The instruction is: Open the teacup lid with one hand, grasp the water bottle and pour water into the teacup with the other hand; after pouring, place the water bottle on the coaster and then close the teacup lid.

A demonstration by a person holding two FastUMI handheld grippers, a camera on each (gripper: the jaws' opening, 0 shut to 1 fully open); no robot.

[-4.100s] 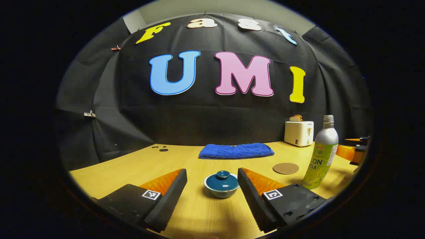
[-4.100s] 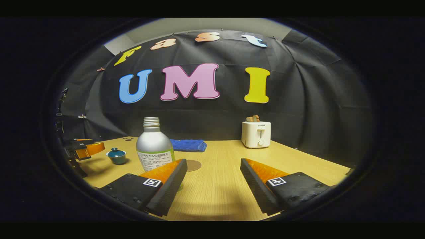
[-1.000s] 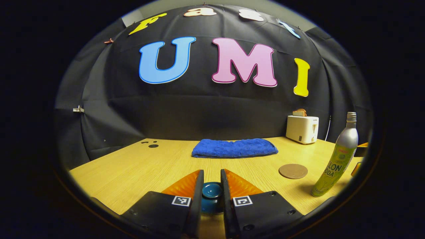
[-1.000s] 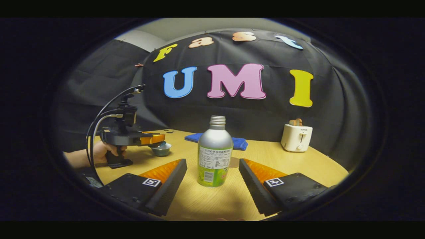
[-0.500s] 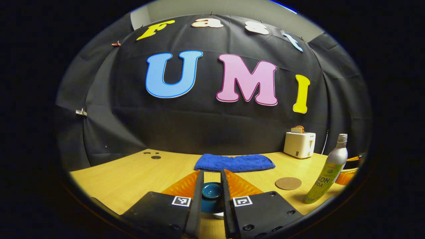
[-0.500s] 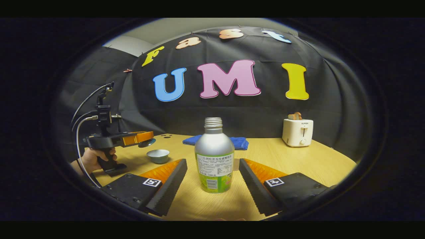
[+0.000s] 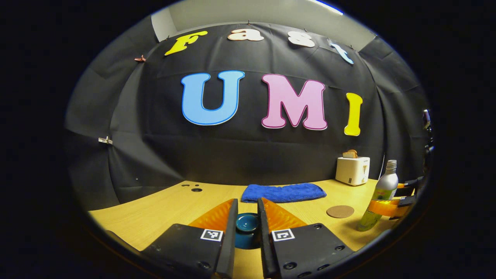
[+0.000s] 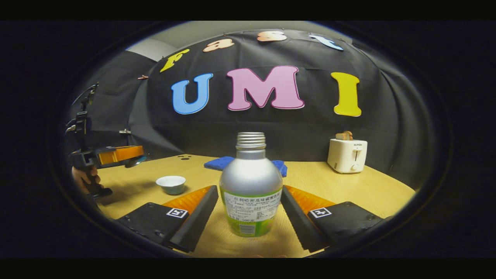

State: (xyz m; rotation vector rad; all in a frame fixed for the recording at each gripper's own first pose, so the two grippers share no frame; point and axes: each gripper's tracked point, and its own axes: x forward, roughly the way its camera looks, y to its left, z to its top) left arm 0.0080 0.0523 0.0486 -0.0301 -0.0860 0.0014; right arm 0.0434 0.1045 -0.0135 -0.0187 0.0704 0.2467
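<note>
Left gripper point(image 7: 247, 226) clamped, right gripper point(image 8: 248, 215) spread.

The wooden table point(image 8: 348, 190) carries a teacup point(image 8: 171, 184), water bottle point(image 8: 251, 186), coaster point(image 7: 340, 211), blue towel point(image 7: 285, 192) and toaster point(image 8: 347, 155).

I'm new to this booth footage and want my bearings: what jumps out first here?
The silver water bottle stands upright, dead centre between the right claw's open fingers, which flank it without clearly pressing. Off to the left, the left claw holds the teal lid above the table, leaving the white teacup uncovered. At the back sit a blue towel and a white toaster.
</note>
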